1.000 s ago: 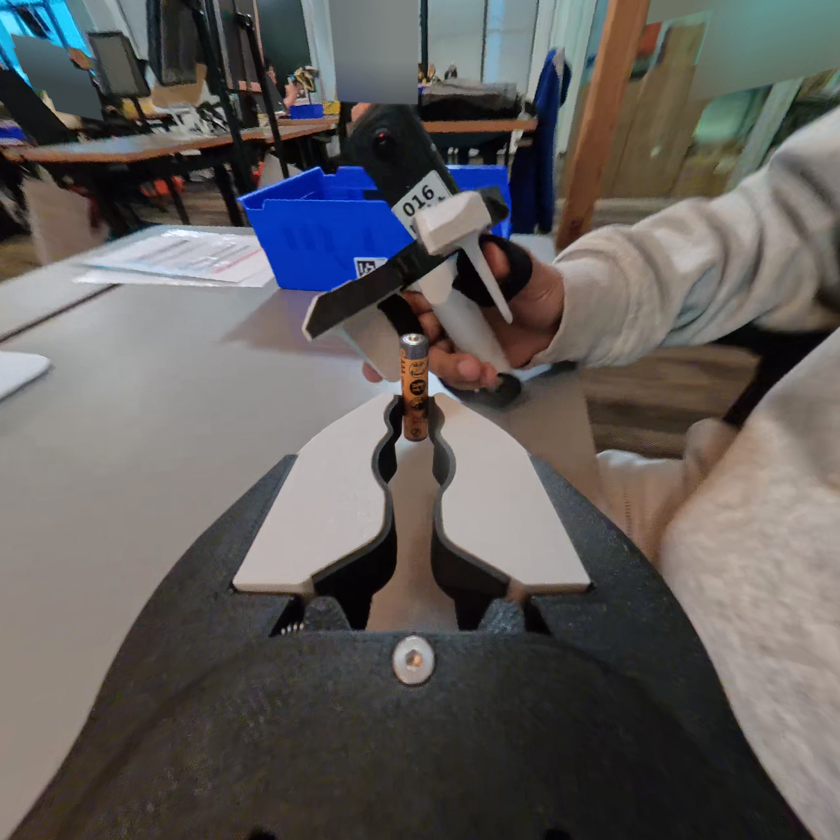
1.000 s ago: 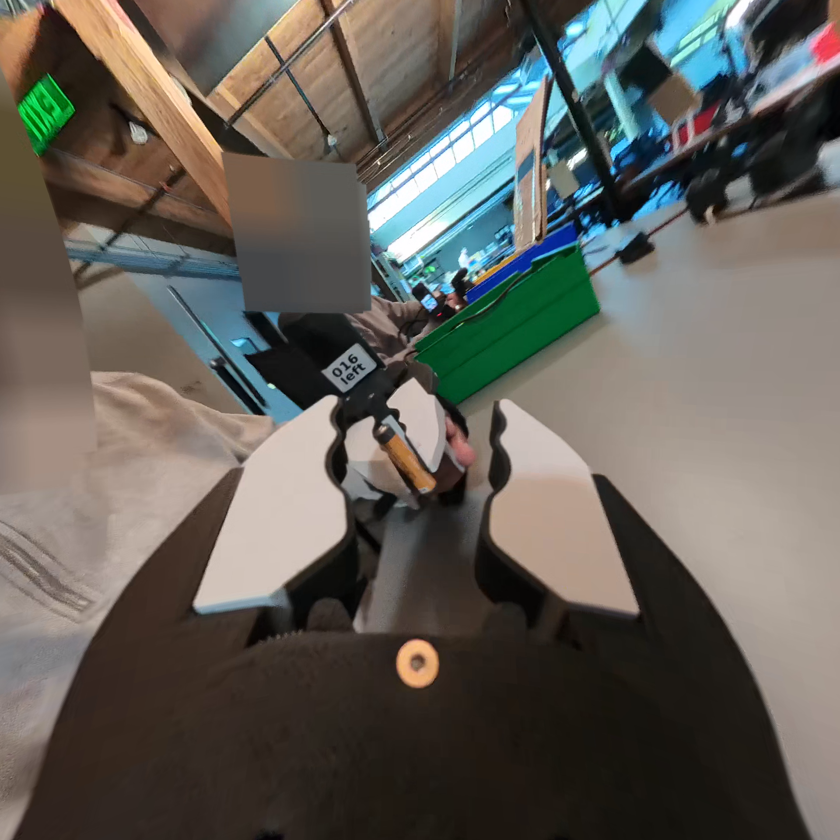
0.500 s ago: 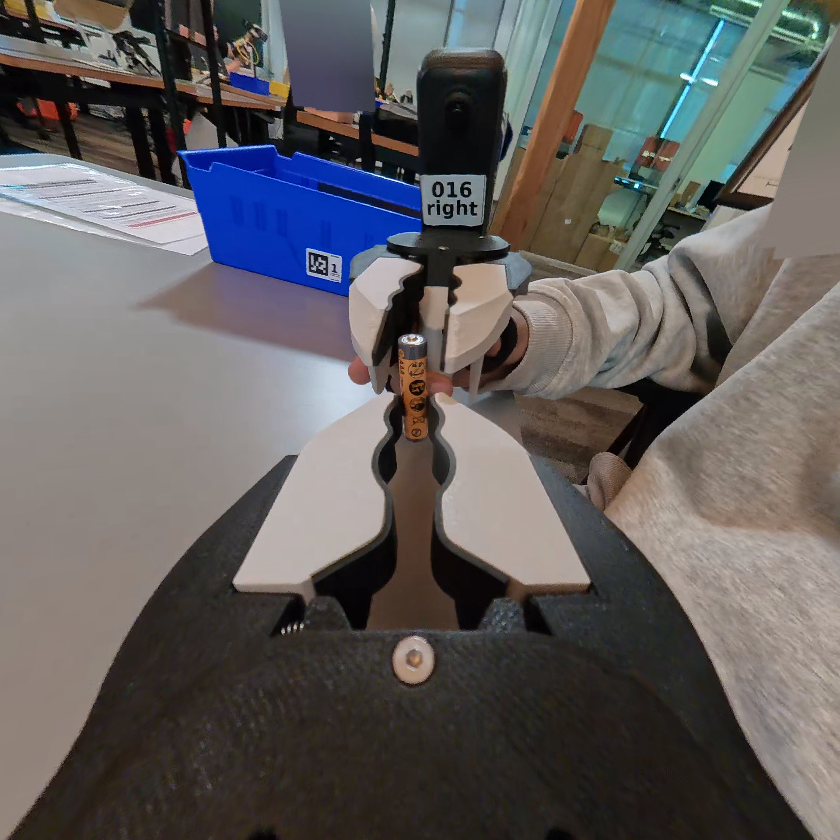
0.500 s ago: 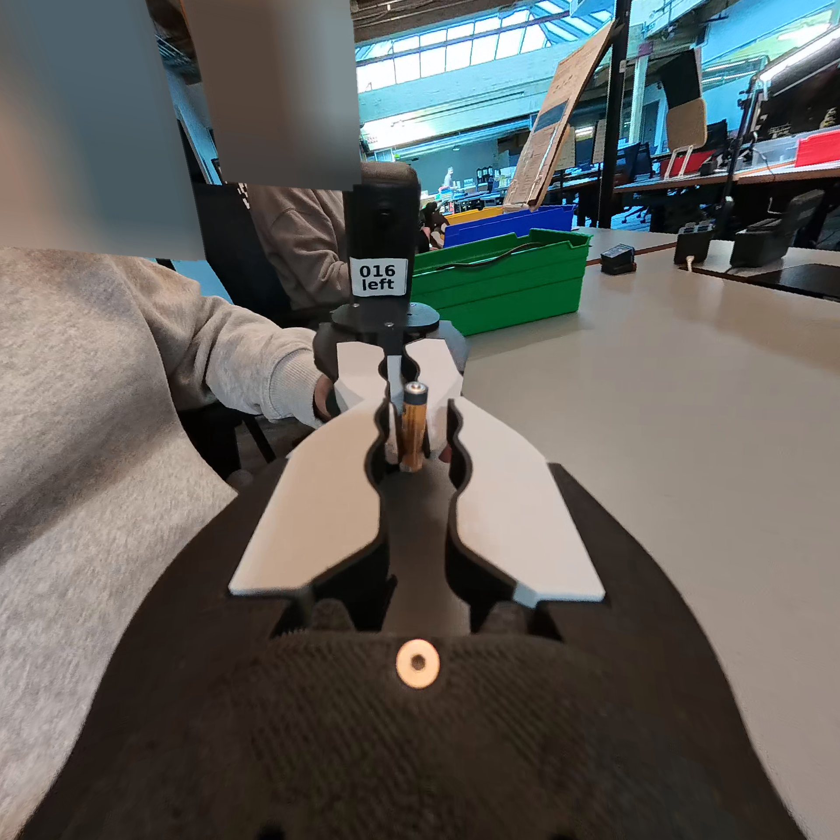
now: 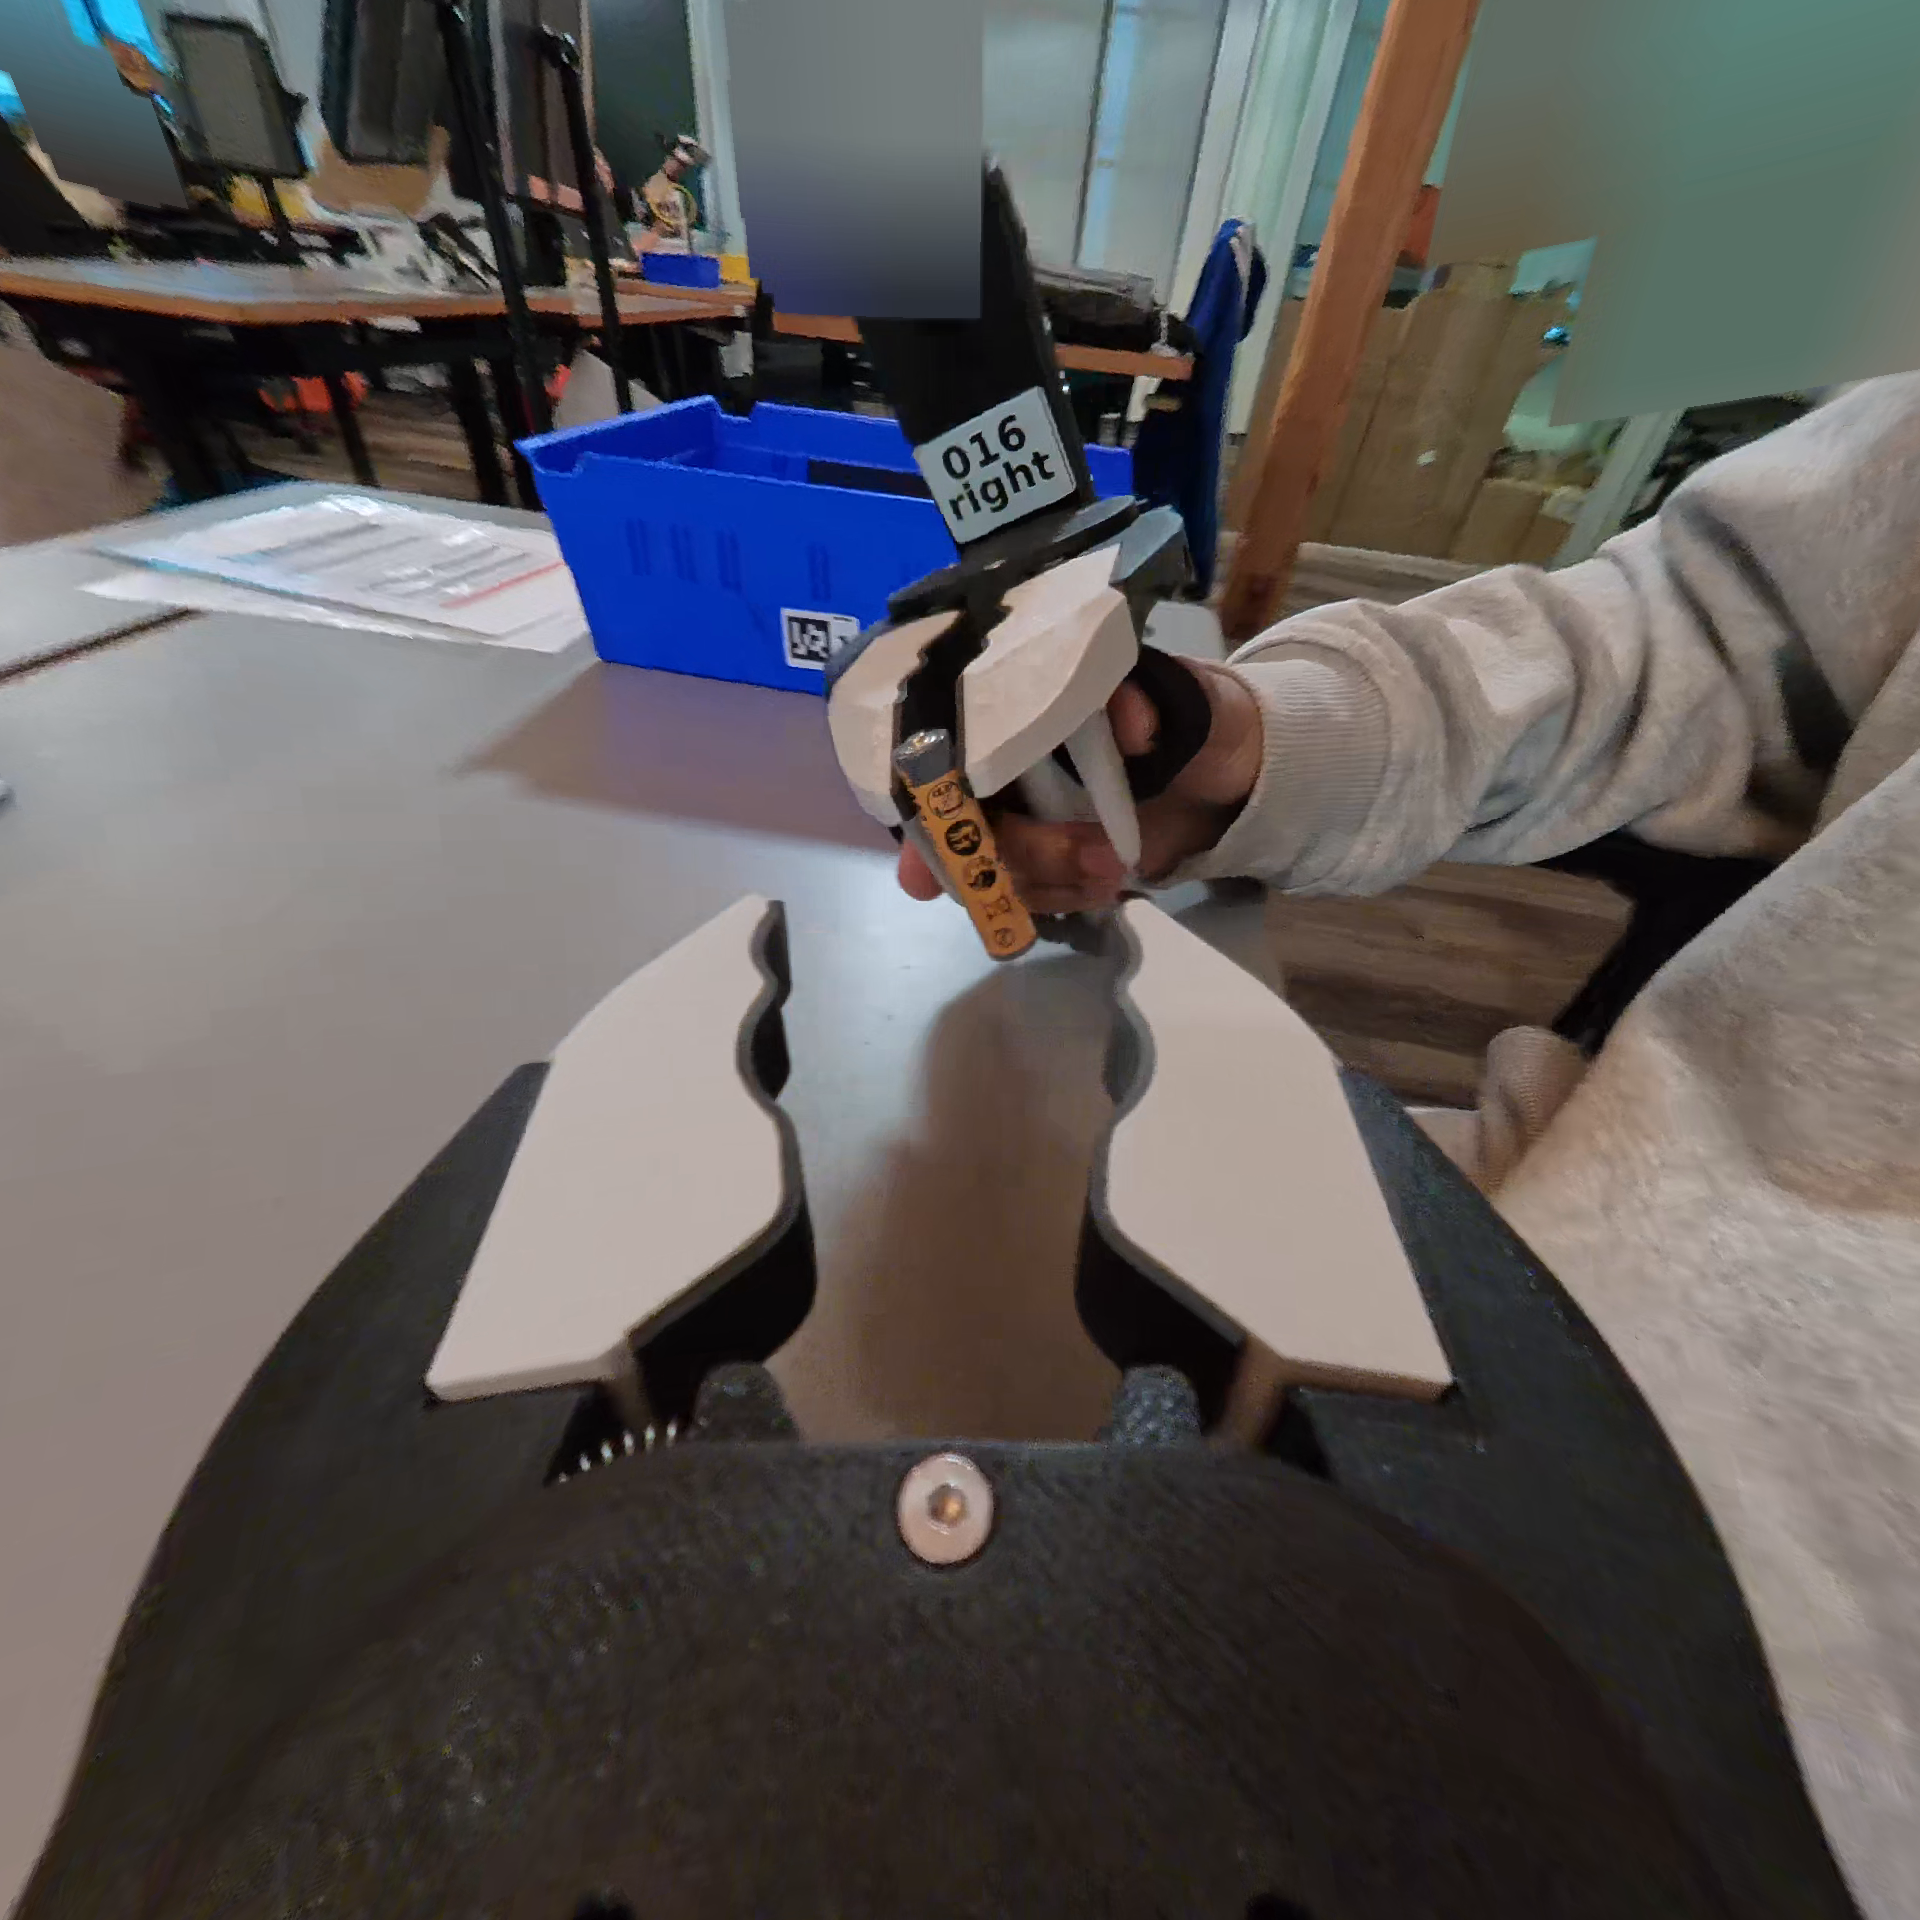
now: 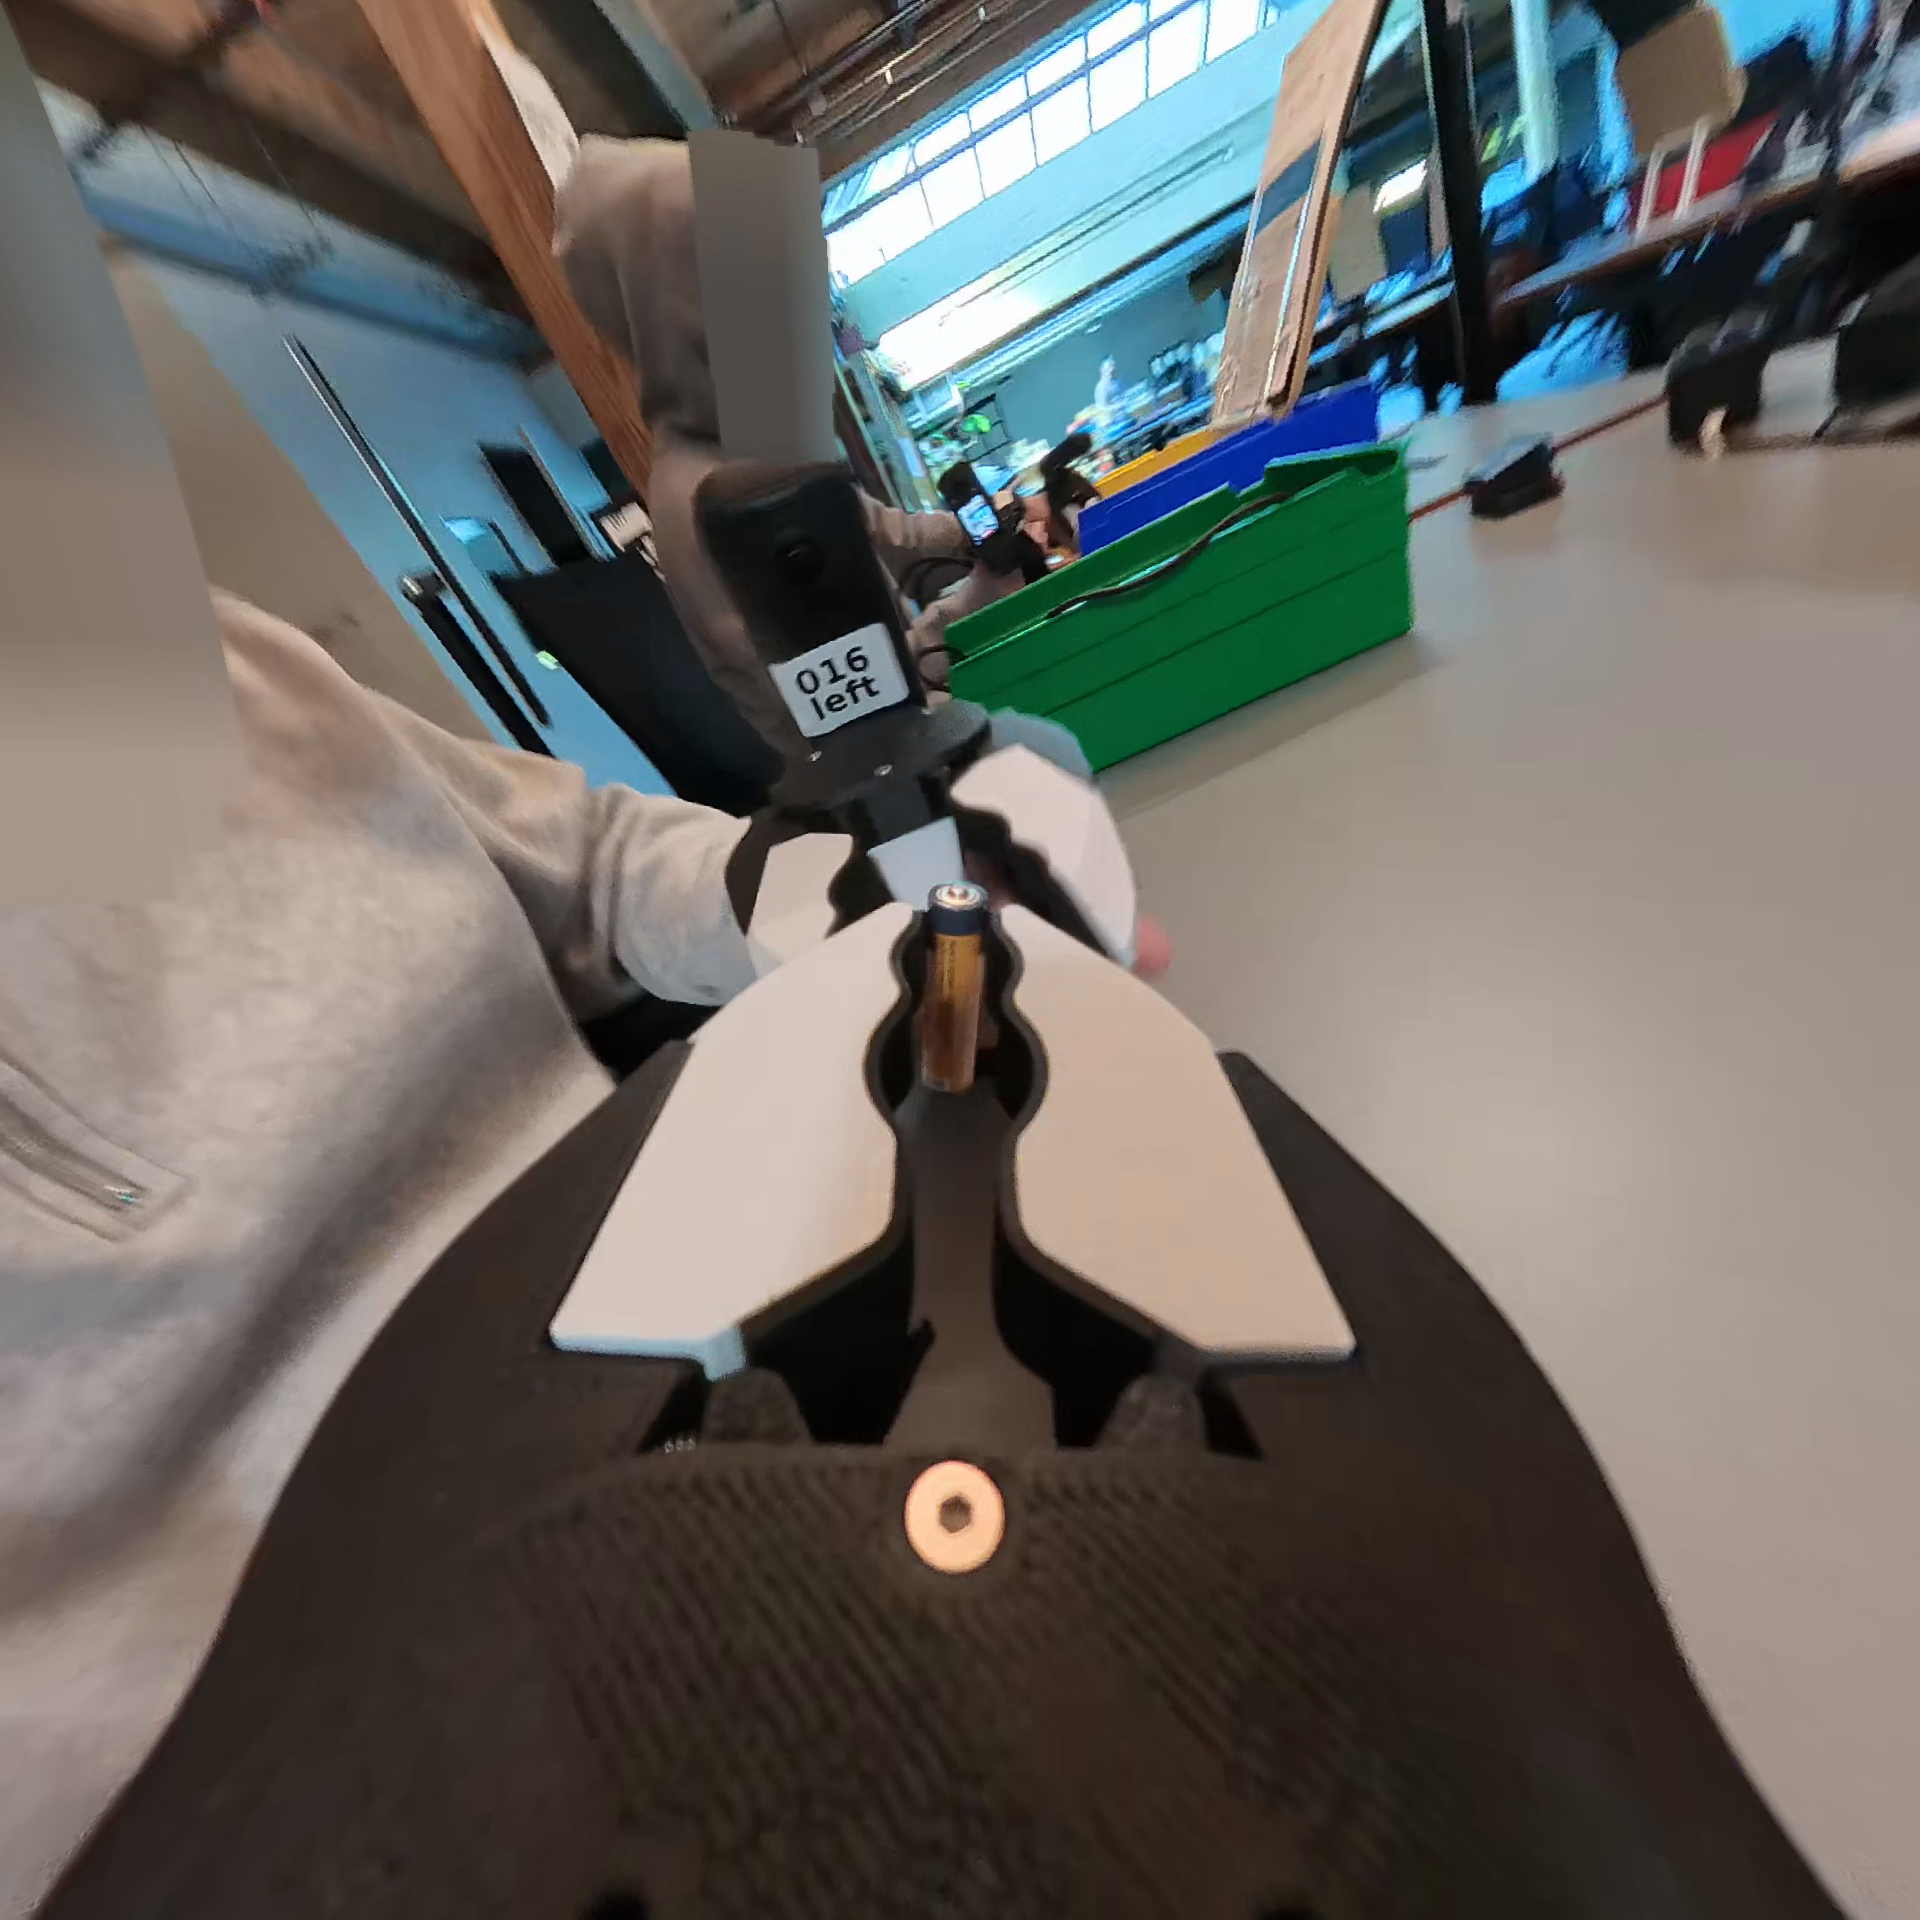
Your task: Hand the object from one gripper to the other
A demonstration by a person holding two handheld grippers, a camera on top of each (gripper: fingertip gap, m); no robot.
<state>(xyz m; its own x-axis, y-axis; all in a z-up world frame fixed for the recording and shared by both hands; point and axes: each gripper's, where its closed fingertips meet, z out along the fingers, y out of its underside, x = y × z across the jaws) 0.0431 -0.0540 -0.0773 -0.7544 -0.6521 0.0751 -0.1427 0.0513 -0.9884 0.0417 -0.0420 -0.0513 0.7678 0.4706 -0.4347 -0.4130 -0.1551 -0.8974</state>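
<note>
A small gold and black battery point(image 5: 964, 844) is held between the tips of my right gripper point(image 5: 920, 774), seen ahead in the left wrist view, tilted with its lower end hanging free. In the right wrist view the battery point(image 6: 951, 992) stands upright between the shut fingertips of my right gripper point(image 6: 954, 935). My left gripper point(image 5: 951, 920) is open and empty, its fingers spread wide just below and in front of the battery. It also shows in the right wrist view point(image 6: 914, 862), open, just beyond the battery.
A grey table point(image 5: 312, 831) lies under both grippers. A blue bin point(image 5: 717, 540) stands behind, with papers point(image 5: 343, 566) to its left. A green bin point(image 6: 1195, 613) sits farther along the table in the right wrist view. Grey sleeves point(image 5: 1507, 665) reach in from the right.
My left gripper held the battery, then opened and let go. My right gripper closed on the battery and now holds it alone, drawn slightly up and away.
</note>
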